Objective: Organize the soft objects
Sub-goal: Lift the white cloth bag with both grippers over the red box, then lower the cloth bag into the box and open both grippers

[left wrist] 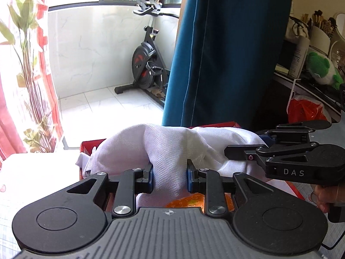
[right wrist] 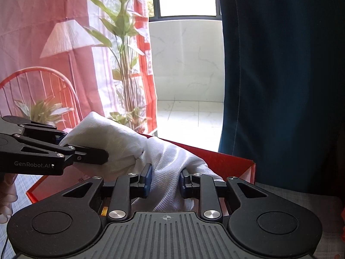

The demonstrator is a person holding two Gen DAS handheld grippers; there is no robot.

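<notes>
A white knitted cloth [left wrist: 163,149] is bunched up over an open red box [left wrist: 86,146]. My left gripper [left wrist: 170,177] is shut on a fold of that cloth, its blue pads pressing the fabric from both sides. The right gripper [left wrist: 262,143] comes in from the right in the left wrist view and pinches the cloth's other end. In the right wrist view my right gripper [right wrist: 165,180] is shut on the white cloth [right wrist: 129,146], which drapes over the red box [right wrist: 226,161]. The left gripper [right wrist: 61,139] grips the cloth at the left there. Something orange [left wrist: 189,202] lies inside the box under the cloth.
A teal curtain [left wrist: 226,54] hangs just behind the box. An exercise bike [left wrist: 148,60] stands on the tiled balcony. A dark shelf on the right holds a green plush toy [left wrist: 321,69], and an orange plastic bag [left wrist: 306,110] hangs below it. A red-patterned curtain [right wrist: 43,43] and tall plant [right wrist: 125,64] stand left.
</notes>
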